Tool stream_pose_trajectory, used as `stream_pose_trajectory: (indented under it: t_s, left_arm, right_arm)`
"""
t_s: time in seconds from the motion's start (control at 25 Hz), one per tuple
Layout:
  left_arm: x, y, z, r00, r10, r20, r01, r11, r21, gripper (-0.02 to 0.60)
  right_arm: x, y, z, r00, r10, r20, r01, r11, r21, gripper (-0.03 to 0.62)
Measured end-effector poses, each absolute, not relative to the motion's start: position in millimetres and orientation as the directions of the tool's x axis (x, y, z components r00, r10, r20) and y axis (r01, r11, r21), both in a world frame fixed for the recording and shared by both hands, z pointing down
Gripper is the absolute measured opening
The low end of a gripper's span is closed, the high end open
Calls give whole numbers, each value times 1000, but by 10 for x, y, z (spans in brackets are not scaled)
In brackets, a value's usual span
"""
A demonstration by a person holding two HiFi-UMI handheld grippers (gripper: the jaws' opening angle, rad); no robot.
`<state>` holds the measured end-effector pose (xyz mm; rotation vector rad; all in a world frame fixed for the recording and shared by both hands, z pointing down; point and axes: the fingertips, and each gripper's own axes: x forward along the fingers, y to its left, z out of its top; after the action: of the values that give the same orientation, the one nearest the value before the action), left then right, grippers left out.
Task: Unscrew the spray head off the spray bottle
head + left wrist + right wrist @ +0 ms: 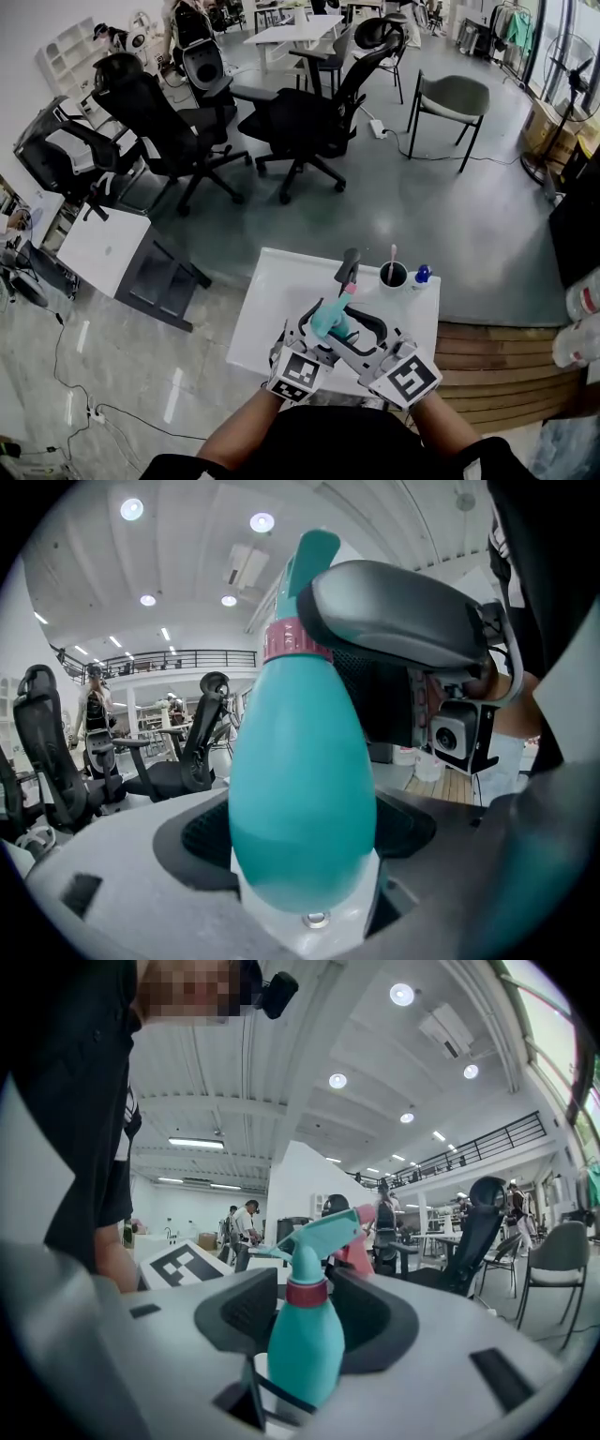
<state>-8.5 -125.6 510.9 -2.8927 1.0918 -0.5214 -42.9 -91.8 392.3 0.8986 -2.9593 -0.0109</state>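
head view, lower centre: my left gripper [317, 330] and right gripper [364, 328] meet at the teal plastic spray bottle [330, 321] over the white table [272, 300]. left gripper view: i see the jaws clamped on its round body, mid-frame. right gripper view: jaws parted beside its red collar [307, 1293], not pressing.

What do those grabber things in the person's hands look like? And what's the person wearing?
The left gripper and right gripper are light grey, with dark textured pads inside curved jaws. Each carries a cube of black-and-white square markers, and the right one has a small camera. The person wears a black short sleeve.
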Motion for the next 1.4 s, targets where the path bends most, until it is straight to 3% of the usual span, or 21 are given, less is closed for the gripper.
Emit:
stream_pose_trajectory:
  t_s: [0.2, 0.56, 0.88, 1.2, 1.4]
  left_arm:
    - [-78, -1211, 5153, 697, -642, 320, -643, -757, -117, 420]
    - [-77, -1181, 4892, 705, -655, 273, -634, -754, -171, 420]
    - [-48, -1157, 4820, 719, -646, 257, -607, -764, -219, 419]
    - [6, -977, 4541, 817, -545, 189, -500, -832, -240, 414]
    - [87, -783, 4350, 901, -410, 140, -376, -900, -220, 414]
  right_arm:
    - [-377, -967, 3924, -823, -568, 24, -568, 823, 9, 141]
    - [-153, -1048, 3740, -808, -582, -90, -570, 811, -133, 135]
    - [-114, -993, 3673, -826, -555, -103, -545, 831, -110, 133]
    - [-167, -749, 3453, -885, -449, -124, -448, 893, -42, 133]
    - [-211, -550, 3353, -933, -336, -132, -342, 939, 29, 132]
